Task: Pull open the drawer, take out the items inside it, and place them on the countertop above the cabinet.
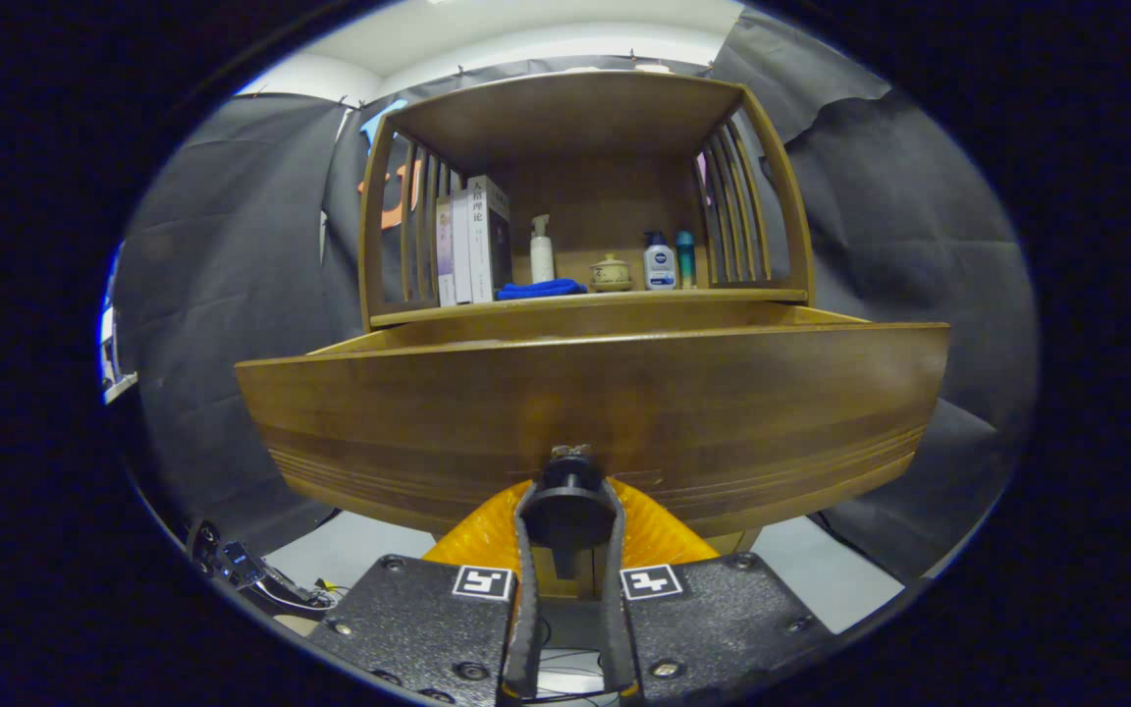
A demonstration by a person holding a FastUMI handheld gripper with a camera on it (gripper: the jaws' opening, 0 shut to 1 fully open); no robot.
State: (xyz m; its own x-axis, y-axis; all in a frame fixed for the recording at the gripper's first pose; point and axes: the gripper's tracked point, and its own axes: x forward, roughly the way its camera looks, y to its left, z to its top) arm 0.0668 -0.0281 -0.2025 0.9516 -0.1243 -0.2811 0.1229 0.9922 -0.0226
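Gripping the knob [570, 503] of the drawer [593, 412], claw [570, 520] clamped on it; worktop [585, 297] at 12 o'clock. Risk: fingers slipping off the round knob on an off-axis pull.

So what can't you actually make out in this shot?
- Inside of the drawer: gripper view, hidden behind its own tall front panel.
- Drawer knob: the gripper fingers close around it and cover its sides.
- Labels on the bottles and books on the countertop: too small.
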